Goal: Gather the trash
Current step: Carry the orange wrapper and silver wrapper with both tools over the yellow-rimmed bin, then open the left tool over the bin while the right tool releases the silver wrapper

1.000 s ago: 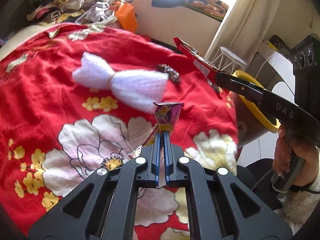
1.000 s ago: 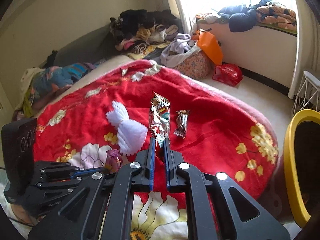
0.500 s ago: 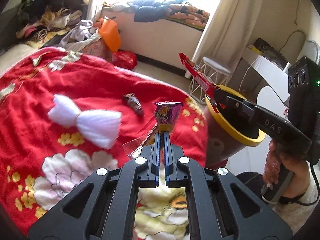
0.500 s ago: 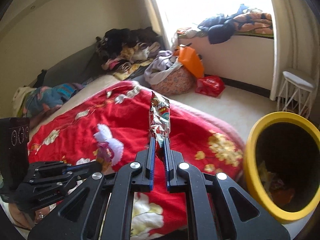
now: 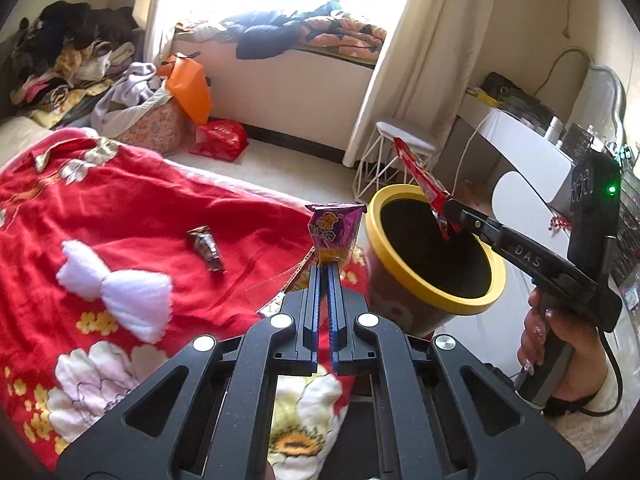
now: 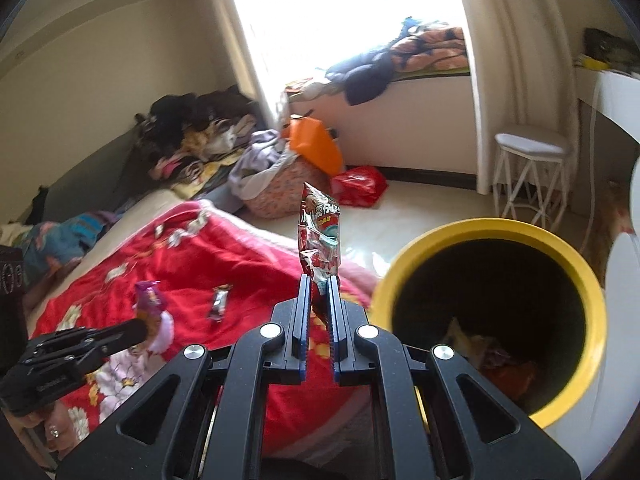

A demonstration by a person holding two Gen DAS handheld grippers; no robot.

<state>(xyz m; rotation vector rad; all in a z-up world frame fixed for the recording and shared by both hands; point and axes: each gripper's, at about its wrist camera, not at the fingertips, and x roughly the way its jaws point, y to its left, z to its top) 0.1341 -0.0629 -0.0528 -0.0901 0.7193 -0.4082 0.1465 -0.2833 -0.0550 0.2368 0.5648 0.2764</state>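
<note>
The left hand-held gripper (image 5: pixel 323 270) is clamped on the bottom edge of a purple snack wrapper (image 5: pixel 334 232), which stands upright above the edge of the bed, just beside the yellow-rimmed bin (image 5: pixel 434 292). The right hand-held gripper (image 6: pixel 318 294) is clamped on the lower end of a red and silver foil wrapper (image 6: pixel 319 240); seen from the left wrist, that wrapper hangs over the bin's dark opening. Both wrappers look empty, thin and nearly weightless, crinkly film that bends easily and is slick, so a pinch on a flat seam or crimped end probably holds best, and a light squeeze is enough. One more small dark wrapper (image 5: pixel 208 248) lies on the red flowered blanket (image 5: pixel 120 208), near a white fluffy bow-shaped thing (image 5: pixel 116 292); it is crumpled, so taking it by a twisted end seems sensible. The letters "DAS" can be read on the right gripper's finger. Print on the purple and red wrappers is visible but too small to read with confidence.
</note>
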